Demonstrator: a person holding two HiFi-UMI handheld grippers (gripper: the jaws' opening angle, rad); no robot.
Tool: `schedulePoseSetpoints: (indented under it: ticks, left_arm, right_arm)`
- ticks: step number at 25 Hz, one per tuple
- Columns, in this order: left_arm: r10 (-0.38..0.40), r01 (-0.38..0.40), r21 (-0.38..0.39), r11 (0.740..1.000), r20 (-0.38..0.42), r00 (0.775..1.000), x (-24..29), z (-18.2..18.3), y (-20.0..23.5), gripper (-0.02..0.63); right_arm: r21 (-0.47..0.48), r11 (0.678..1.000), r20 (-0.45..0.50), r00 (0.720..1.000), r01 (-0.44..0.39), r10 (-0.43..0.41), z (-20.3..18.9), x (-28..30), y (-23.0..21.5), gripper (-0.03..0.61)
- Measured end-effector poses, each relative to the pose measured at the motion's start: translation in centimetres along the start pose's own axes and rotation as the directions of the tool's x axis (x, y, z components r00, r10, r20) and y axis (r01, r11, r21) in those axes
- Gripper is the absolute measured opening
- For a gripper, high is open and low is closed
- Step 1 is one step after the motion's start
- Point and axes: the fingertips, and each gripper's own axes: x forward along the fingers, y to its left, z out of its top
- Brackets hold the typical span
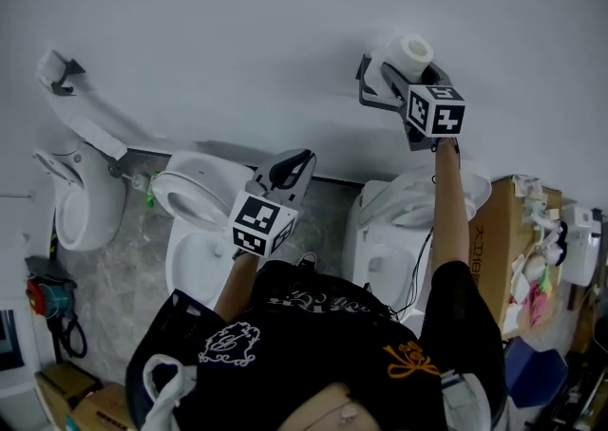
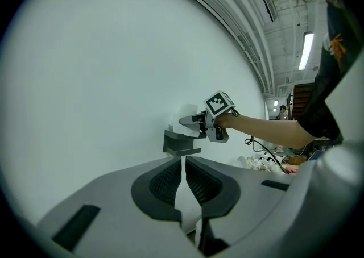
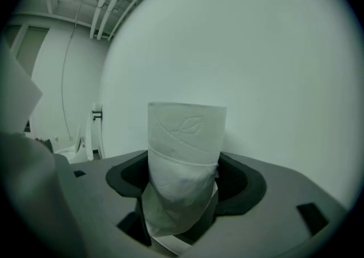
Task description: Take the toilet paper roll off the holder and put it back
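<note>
Our right tongs (image 3: 182,197) clamp the toilet paper roll (image 3: 185,149) just beside the holder (image 1: 373,87) on the wall (image 1: 237,30); our left tongs (image 2: 183,186) are pressed together, empty.

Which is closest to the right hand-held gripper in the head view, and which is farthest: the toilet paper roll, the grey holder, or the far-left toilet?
1. Toilet paper roll: between the jaws of the right hand-held gripper, up by the wall.
2. Grey holder: on the wall, just left of the roll.
3. Far-left toilet: down on the floor, at the picture's left side.
</note>
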Motion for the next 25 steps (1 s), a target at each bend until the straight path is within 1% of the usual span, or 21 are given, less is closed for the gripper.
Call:
schedulePoseSetpoints:
  ticks: [3, 7, 9, 15, 18, 21, 23, 25]
  left_arm:
    - [0.006, -0.006, -0.004, 1.000, -0.006, 1.000, 0.0, -0.1, 0.4, 0.025]
    - [0.001, -0.002, -0.008, 1.000, -0.019, 1.000, 0.2, -0.5, 0.5, 0.025]
    - [-0.005, 0.005, -0.009, 1.000, -0.021, 1.000, 0.5, -0.5, 0.5, 0.025]
    - [-0.017, 0.017, -0.007, 1.000, -0.019, 1.000, 0.5, -0.5, 0.4, 0.025]
    - [-0.018, 0.018, -0.002, 1.000, -0.021, 1.000, 0.3, -0.3, 0.4, 0.025]
    - [-0.011, 0.011, 0.001, 1.000, -0.024, 1.000, -0.2, -0.4, 0.5, 0.025]
    - [-0.005, 0.005, 0.001, 1.000, -0.027, 1.000, -0.6, -0.6, 0.7, 0.025]
    - [-0.006, 0.006, 0.000, 1.000, -0.032, 0.999, -0.9, -0.7, 0.5, 0.025]
  right_arm:
    - [-0.073, 0.997, -0.043, 0.999, -0.001, -0.002, -0.6, 0.4, 0.6, 0.339]
    - [-0.167, 0.986, -0.114, 0.993, 0.000, -0.019, -1.4, 1.1, 1.4, 0.341]
    - [-0.177, 0.984, -0.123, 0.992, 0.003, -0.025, -1.4, 1.3, 1.4, 0.342]
    - [-0.193, 0.981, -0.112, 0.993, 0.008, -0.030, -1.4, 1.2, 1.6, 0.345]
    - [-0.177, 0.984, -0.091, 0.995, 0.018, -0.034, -1.1, 1.1, 1.5, 0.361]
    - [-0.117, 0.992, -0.049, 0.997, 0.046, -0.052, -0.6, 0.5, 1.0, 0.387]
    - [-0.075, 0.995, -0.030, 0.998, 0.058, -0.060, -0.4, 0.0, 0.8, 0.387]
    - [-0.057, 0.996, -0.006, 0.997, 0.070, -0.071, -0.1, -0.9, 0.6, 0.387]
